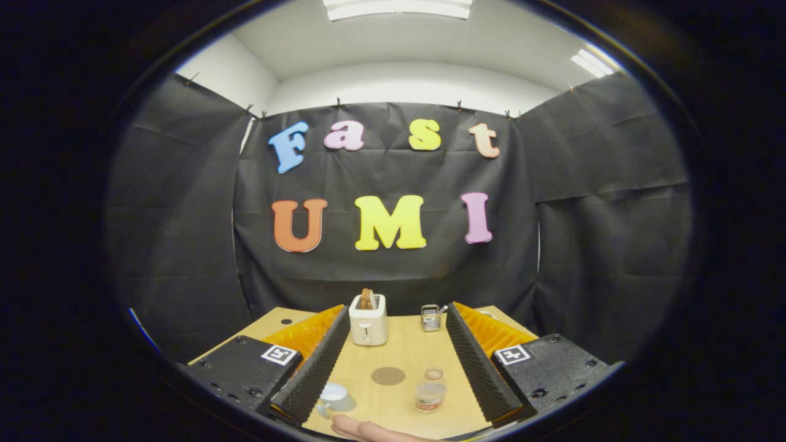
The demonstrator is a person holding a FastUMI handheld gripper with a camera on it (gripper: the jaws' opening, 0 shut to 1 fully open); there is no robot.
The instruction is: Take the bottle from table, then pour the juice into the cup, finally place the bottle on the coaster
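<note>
Black cloth walls (393,264) enclose a wooden table (393,356); ceiling lights (398,7) shine on white upper walls.

coaster (387,376) between cup (333,398), bottle (430,393)

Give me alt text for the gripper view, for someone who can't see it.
Open tongs hover above a wooden table, with a small bottle, a round coaster and a cup between the fingers. A toaster and a small metal rack stand beyond.
</note>
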